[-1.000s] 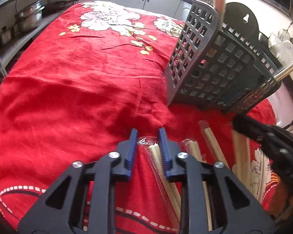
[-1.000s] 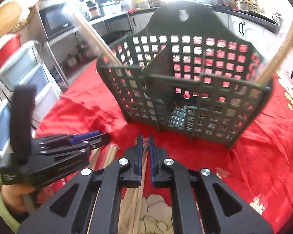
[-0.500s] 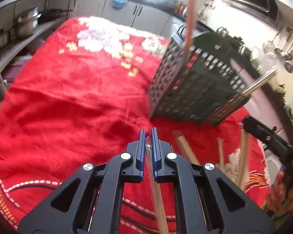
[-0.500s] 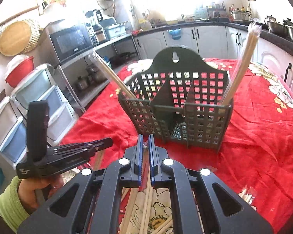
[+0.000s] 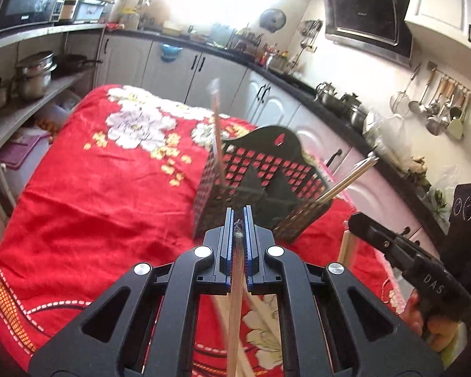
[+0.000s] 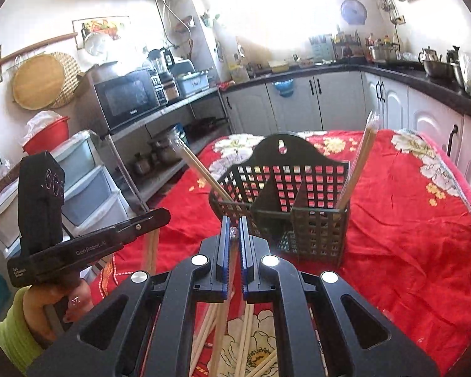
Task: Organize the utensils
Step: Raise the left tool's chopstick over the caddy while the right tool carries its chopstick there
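Left gripper (image 5: 238, 216) clamped on wrapped chopstick pair (image 5: 235, 298), long axis running 12-to-6 between blue pads, tail hanging toward 6 o'clock. Jaws just closed on it. Right gripper (image 6: 234, 227) pinched on another chopstick pair (image 6: 223, 308), same 12-to-6 line, tip poking out at pad ends. Dark lattice basket (image 6: 317, 220) at 12 o'clock on red floral cloth (image 6: 408, 235). Loose chopsticks (image 6: 251, 339) lie on cloth at 6. Pairs already lean from basket corners.
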